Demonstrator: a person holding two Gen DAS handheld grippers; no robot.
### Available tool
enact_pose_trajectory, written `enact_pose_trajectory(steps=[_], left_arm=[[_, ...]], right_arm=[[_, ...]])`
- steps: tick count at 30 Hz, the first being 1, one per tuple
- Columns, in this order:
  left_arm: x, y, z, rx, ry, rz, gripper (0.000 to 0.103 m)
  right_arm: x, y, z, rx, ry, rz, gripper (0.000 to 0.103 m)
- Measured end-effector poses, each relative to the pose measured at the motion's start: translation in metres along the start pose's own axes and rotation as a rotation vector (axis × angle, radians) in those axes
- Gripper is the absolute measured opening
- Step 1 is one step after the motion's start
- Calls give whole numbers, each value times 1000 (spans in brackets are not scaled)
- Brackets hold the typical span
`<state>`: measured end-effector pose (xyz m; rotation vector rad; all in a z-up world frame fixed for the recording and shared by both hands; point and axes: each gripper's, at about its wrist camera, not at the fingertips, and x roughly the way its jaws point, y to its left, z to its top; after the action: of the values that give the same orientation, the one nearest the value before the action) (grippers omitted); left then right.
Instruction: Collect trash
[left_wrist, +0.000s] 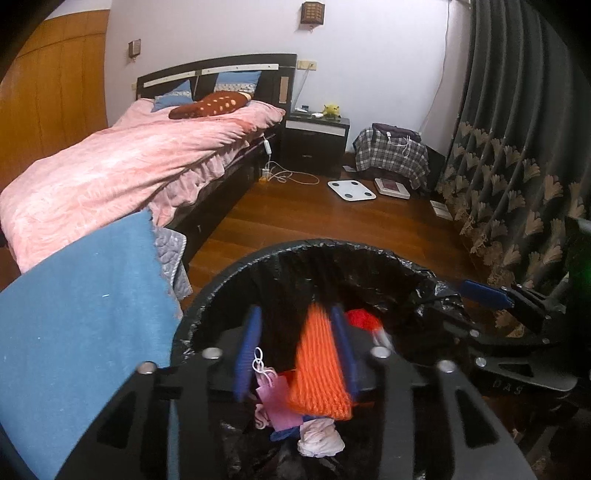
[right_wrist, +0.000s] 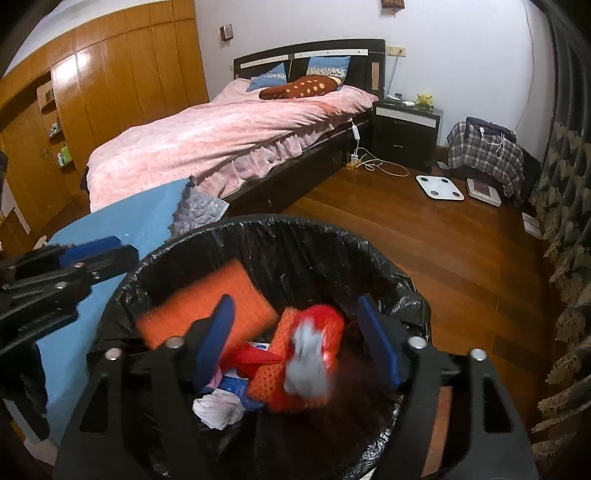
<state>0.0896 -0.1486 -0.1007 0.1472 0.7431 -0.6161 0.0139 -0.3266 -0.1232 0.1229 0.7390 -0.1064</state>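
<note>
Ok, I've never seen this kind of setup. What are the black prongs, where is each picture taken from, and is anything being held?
There is no robot here. A person carries a hand-held two-finger gripper in each hand, and each has a wide-angle camera looking along its blue-padded fingers. One picture is from the left gripper, the other from the right gripper, and the black prongs are the grippers' own frames.

Both hang over a bin lined with a black bag, beside a bed in a bedroom. The bin already holds crumpled paper and wrappers.

An orange mesh sleeve sits between the left fingers, and a red and grey bundle sits between the right ones. Both sets of jaws stand open and both items are blurred, so they look dropped rather than held.
</note>
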Motion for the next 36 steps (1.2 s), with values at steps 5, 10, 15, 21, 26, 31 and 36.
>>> enact_pose_trajectory(steps=[5, 10, 15, 21, 26, 31, 36], left_arm=[[-12, 11, -2, -22, -13, 28, 65], [-32, 26, -2, -58, -39, 74, 91], [-53, 40, -2, -95, -54, 99, 97], [-81, 45, -2, -108, -74, 157, 97], [-102, 45, -4, -109, -98, 181, 97], [-123, 44, -4, -111, -135, 208, 97], [-140, 44, -4, -115, -171, 224, 97]], right_arm=[[-5, -2, 4, 8, -13, -10, 90], [-18, 2, 12, 1, -29, 8, 95], [-39, 12, 23, -2, -49, 38, 98], [-64, 31, 37, -18, -68, 81, 98], [-86, 47, 47, -44, -97, 100, 98], [-106, 60, 54, -64, -119, 114, 98], [-121, 70, 58, -85, -141, 121, 98]])
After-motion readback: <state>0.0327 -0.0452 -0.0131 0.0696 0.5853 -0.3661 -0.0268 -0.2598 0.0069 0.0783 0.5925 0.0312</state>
